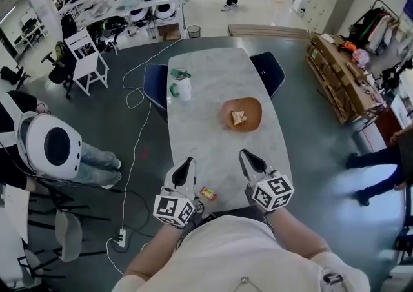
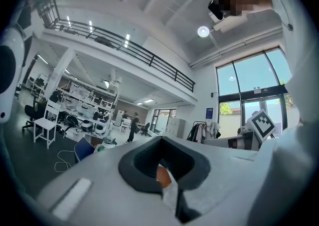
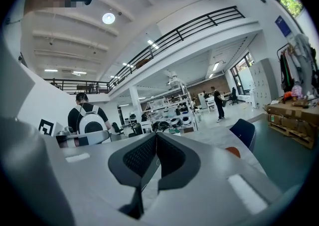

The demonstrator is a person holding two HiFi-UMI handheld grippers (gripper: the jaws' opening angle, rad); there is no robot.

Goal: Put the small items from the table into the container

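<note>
Left gripper [image 1: 187,163] and right gripper [image 1: 247,155] hover over the table's [image 1: 205,133] near edge, jaws pressed together on nothing. Between them lies a small red-and-yellow item [image 1: 208,193]. Farther off, the orange bowl [image 1: 253,106] holds one piece [image 1: 239,117]; a white bottle [image 1: 183,88] stands far left.

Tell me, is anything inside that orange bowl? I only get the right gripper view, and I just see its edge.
Observer: Yes. In the head view the bowl holds one small tan piece.
Operator: Is anything little left outside it?
Observer: One small red and yellow packet lies by the near edge of the table.
Operator: Which gripper is closer to it?
Observer: The left gripper. The packet lies just beside it, back from its tips. The right gripper is farther off.
</note>
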